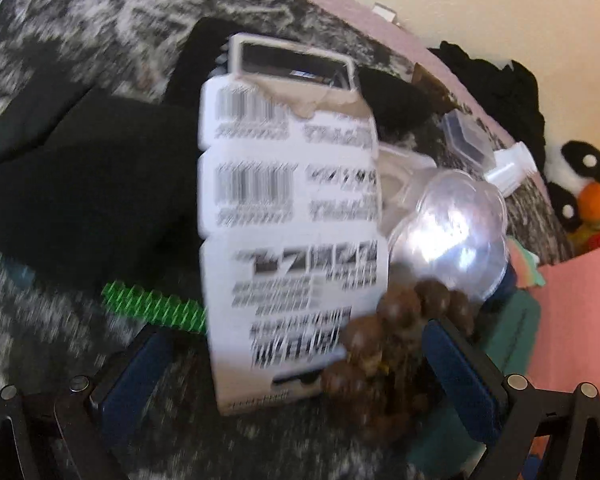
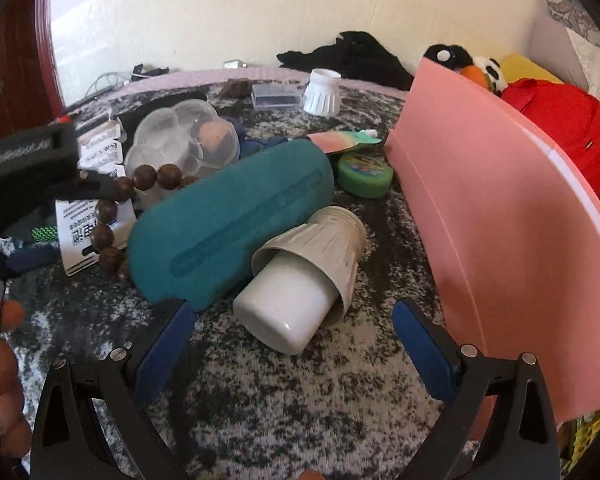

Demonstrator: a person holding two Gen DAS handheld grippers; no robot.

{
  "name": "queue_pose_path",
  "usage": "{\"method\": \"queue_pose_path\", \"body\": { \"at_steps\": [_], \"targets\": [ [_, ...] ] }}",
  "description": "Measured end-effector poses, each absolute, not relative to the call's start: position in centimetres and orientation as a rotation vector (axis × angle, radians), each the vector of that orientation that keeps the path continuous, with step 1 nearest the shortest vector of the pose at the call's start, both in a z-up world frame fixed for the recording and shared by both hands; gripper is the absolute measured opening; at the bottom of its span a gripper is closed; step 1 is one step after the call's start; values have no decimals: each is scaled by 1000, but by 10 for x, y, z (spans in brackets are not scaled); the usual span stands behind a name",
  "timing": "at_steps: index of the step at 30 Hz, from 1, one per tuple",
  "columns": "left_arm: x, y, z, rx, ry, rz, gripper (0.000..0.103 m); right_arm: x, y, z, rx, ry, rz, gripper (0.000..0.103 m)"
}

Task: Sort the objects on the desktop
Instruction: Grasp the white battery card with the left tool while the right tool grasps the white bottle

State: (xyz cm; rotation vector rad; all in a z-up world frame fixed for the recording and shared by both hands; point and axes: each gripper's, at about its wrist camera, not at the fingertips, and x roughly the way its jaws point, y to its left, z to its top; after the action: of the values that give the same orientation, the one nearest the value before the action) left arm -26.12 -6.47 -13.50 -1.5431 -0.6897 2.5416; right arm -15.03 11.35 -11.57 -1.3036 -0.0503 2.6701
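Note:
The left wrist view is motion-blurred. My left gripper (image 1: pixel 300 368) is open, low over a white barcode-printed card box (image 1: pixel 292 220). A string of brown wooden beads (image 1: pixel 396 328) lies against its right finger. A clear flower-shaped plastic case (image 1: pixel 452 228) sits just beyond the beads. My right gripper (image 2: pixel 296 344) is open. Just ahead of its fingers a white cup (image 2: pixel 288 312) lies on its side, nested in a grey ribbed cup (image 2: pixel 324 244). A teal oblong case (image 2: pixel 228 224) lies to their left, with the beads (image 2: pixel 112 208) and clear case (image 2: pixel 180 144) behind it.
A pink board (image 2: pixel 500 240) stands upright along the right. Also on the speckled cloth (image 2: pixel 280 400) are a green round tin (image 2: pixel 364 172), a white ribbed cup (image 2: pixel 322 94) and a small clear box (image 2: pixel 276 96). A red bag (image 2: pixel 564 120) and plush toys lie behind the board. A hand (image 2: pixel 4 360) shows at lower left.

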Motion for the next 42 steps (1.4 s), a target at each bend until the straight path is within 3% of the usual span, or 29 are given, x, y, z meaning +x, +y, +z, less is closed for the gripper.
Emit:
{"method": "queue_pose_path", "body": {
  "at_steps": [6, 11, 14, 16, 21, 28, 36, 42],
  "targets": [
    [-283, -64, -137, -1514, -625, 2595, 103, -159, 108, -117, -1252, -112, 2733, 100],
    [-288, -64, -139, -1532, -519, 2648, 101, -160, 115, -118, -1282, -48, 2739, 100],
    [-285, -61, -140, -1550, -430, 2694, 91, -160, 114, -119, -1288, -49, 2741, 100],
    [-282, -67, -138, -1566, -427, 2704, 73, -160, 113, -118, -1283, -62, 2743, 100],
    [-274, -84, -134, -1584, -508, 2639, 43, -159, 115, -119, -1306, -38, 2746, 100],
    [-245, -91, -126, -1613, -501, 2594, 24, -153, 124, -122, -1354, 26, 2741, 98],
    [-190, -91, -113, -1647, -410, 2589, 19, -153, 170, -133, -1468, 427, 2652, 94],
    [-177, -116, -118, -1635, -540, 2465, 29, -160, 161, -133, -1437, 380, 2656, 94]
  ]
}}
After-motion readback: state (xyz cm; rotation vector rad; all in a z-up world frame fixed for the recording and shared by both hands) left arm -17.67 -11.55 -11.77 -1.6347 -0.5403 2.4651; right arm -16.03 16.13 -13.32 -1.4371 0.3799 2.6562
